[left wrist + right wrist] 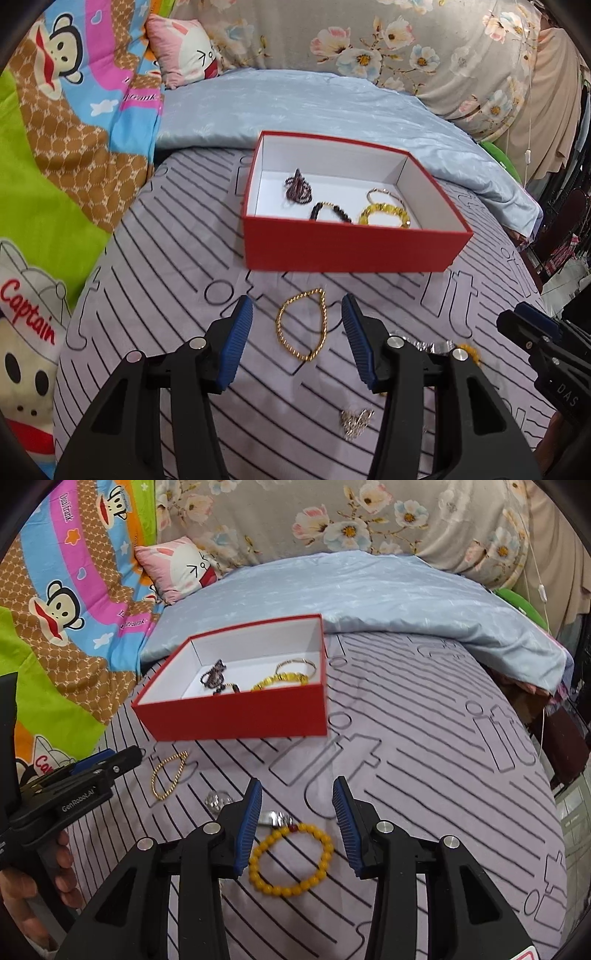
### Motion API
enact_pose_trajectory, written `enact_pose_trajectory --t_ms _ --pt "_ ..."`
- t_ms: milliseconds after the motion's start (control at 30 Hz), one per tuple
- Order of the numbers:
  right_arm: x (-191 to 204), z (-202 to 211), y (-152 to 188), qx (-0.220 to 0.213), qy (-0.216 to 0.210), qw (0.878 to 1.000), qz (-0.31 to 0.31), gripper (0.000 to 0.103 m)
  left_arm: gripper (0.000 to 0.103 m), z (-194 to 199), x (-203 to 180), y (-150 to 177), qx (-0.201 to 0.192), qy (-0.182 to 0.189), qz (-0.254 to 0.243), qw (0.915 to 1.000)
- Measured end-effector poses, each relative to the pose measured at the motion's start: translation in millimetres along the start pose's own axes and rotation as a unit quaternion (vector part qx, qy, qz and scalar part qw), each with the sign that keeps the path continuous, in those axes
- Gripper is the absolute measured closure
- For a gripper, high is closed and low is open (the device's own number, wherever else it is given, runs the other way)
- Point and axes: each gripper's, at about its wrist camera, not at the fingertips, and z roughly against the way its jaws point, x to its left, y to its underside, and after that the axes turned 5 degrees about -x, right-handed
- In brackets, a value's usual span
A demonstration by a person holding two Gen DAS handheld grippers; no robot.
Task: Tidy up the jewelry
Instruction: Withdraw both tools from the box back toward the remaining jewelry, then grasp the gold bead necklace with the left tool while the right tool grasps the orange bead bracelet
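Note:
A red box [347, 251] with a white inside stands on the striped bed sheet; it also shows in the right wrist view [236, 716]. Several bracelets lie inside, among them a yellow bead one [384, 214] and a dark bead one [330, 211]. My left gripper [297, 314] is open, with a gold twisted chain bracelet [303, 325] on the sheet between its fingers. My right gripper [297, 794] is open over a yellow bead bracelet [291, 856]. A silver piece [275, 818] lies beside that bracelet. A small silvery item [354, 422] lies under the left gripper.
A clear crystal-like piece [216, 799] lies left of the right gripper. A light blue pillow [325, 107] lies behind the box. A cartoon monkey quilt [55, 147] is bunched at the left. The bed edge drops off at the right [554, 794].

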Motion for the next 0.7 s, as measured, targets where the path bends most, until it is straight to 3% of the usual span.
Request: enact_pose_trajectory --t_ms 300,700 --pt "-11 -9 30 0.034 0.004 0.999 -0.014 0.063 0.055 -2 14 25 0.024 -0.008 0.016 0.9996" --pt "-13 -24 41 0.053 0.008 0.998 -0.018 0.066 0.055 -9 15 36 0.038 -0.004 0.024 0.999"
